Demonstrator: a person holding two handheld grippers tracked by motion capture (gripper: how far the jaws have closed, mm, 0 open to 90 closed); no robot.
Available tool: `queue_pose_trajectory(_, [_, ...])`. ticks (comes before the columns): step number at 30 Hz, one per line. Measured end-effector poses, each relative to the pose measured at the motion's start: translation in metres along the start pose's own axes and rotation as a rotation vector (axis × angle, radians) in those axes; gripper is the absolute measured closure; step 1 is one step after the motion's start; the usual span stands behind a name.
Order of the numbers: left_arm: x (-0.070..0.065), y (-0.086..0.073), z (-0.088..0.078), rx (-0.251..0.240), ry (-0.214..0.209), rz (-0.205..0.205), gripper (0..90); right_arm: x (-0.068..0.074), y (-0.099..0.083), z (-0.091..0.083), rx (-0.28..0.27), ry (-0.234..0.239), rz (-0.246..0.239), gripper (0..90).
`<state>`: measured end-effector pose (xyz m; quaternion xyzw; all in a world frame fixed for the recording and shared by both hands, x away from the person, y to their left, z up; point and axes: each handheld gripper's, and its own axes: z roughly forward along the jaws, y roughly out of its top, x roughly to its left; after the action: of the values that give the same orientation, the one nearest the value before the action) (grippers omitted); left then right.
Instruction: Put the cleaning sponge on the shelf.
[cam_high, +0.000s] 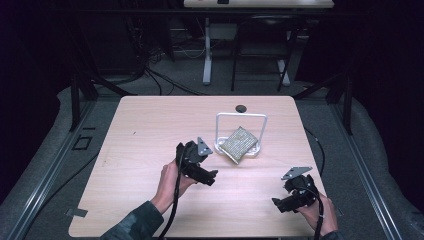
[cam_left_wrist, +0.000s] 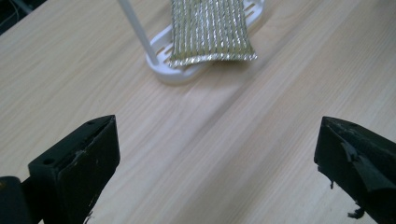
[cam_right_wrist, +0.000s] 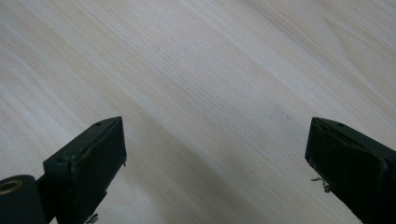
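Left tongs (cam_left_wrist: 217, 154) gape wide, empty, short of the sponge (cam_left_wrist: 210, 30).

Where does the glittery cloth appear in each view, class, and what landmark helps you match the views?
High view: the cloth lies right of centre, draped over the white rack's base.
Left gripper view: cloth at top centre, beyond the open jaws.
Right gripper view: bare tabletop lies between and beyond the jaws.
Shared landmark: the wood-grain tabletop.
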<state>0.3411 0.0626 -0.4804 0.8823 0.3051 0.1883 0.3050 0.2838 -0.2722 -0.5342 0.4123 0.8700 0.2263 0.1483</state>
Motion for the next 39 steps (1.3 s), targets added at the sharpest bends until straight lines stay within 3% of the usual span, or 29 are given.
queue_pose_trajectory(9, [0.011, -0.036, -0.012, 0.034, -0.002, -0.052, 0.2, 0.001, 0.0, 0.001, 0.005, -0.002, -0.004, 4.6])
queue_pose_trajectory(18, [0.017, -0.081, -0.028, 0.085, 0.025, -0.097, 0.2, 0.002, 0.0, 0.001, 0.013, 0.001, -0.01, 4.7])
queue_pose_trajectory(28, [0.022, -0.113, -0.036, 0.106, 0.044, -0.165, 0.2, 0.003, 0.0, 0.003, 0.023, -0.001, -0.016, 5.0])
queue_pose_trajectory(39, [0.027, -0.117, -0.032, 0.101, 0.028, -0.196, 0.2, 0.002, 0.0, 0.003, 0.019, 0.0, -0.014, 5.3])
